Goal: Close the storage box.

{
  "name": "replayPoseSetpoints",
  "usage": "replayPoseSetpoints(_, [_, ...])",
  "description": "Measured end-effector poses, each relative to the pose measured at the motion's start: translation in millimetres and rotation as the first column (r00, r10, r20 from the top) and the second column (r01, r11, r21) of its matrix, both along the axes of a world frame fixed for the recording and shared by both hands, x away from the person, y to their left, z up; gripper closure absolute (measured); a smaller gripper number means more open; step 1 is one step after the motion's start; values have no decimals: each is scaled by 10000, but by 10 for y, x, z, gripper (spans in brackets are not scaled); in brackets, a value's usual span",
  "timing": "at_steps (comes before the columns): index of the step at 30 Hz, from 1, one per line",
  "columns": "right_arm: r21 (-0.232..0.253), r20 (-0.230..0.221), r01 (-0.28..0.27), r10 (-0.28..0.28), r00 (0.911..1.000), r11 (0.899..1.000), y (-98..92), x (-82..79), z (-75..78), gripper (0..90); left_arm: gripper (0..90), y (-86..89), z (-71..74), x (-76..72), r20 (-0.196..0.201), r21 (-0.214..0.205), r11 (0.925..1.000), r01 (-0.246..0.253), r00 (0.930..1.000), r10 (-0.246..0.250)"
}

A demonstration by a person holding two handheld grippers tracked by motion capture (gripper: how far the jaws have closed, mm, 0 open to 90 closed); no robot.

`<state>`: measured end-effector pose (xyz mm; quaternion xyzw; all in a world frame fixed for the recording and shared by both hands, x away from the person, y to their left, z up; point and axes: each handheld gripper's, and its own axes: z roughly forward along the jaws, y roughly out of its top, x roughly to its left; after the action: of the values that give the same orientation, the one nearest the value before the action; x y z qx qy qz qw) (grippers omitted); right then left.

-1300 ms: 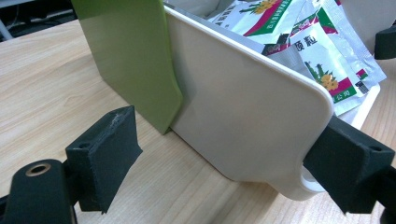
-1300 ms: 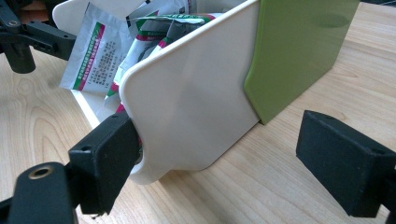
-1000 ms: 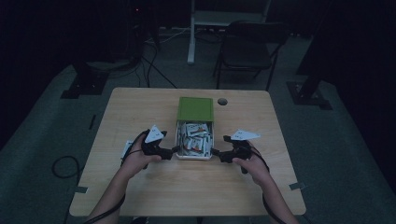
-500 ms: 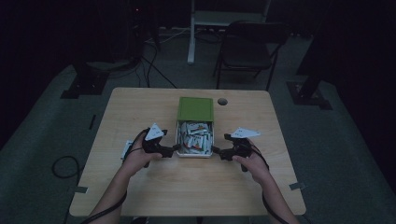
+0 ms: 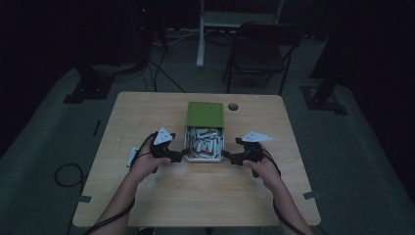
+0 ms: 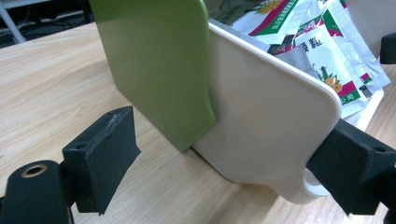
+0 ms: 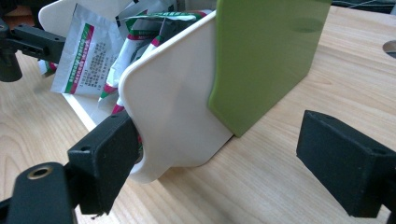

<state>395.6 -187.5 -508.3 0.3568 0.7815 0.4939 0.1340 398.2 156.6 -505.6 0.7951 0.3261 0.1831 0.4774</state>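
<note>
A white box (image 5: 204,155) full of printed sachets (image 5: 205,139) lies mid-table, its far end under a green sleeve (image 5: 205,114). My left gripper (image 5: 179,155) is at the box's near left corner and my right gripper (image 5: 229,156) at its near right corner. In the left gripper view the left gripper (image 6: 229,163) stands open across the white box (image 6: 261,112), one jaw against the box's near end, the other off the green sleeve (image 6: 154,60). The right gripper (image 7: 224,161) mirrors this: open, one jaw against the white box (image 7: 173,107), the other beside the green sleeve (image 7: 261,56).
A small white item (image 5: 133,156) lies on the wooden table (image 5: 195,196) just left of the left hand. A round cable hole (image 5: 233,105) sits right of the green sleeve. A dark chair (image 5: 259,54) stands beyond the table.
Both grippers have eased slightly forward along the box's sides. The box and sleeve look unmoved.
</note>
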Motion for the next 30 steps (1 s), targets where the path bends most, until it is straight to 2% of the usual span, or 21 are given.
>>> replayPoseSetpoints(7, [7,6,38,-38,10000,10000,11,51,26,127,129,5,26,58,77,-1,9999,-146,9999,146])
replayPoseSetpoints(17, [-22,-91,194,-194,9998,9998,19,113,41,126,122,-5,37,132,24,92,9998,-173,9998,173])
replayPoseSetpoints(30, [87,-197,395,-393,9990,9992,18,202,29,119,120,-35,16,235,-61,4,9996,-272,9996,272])
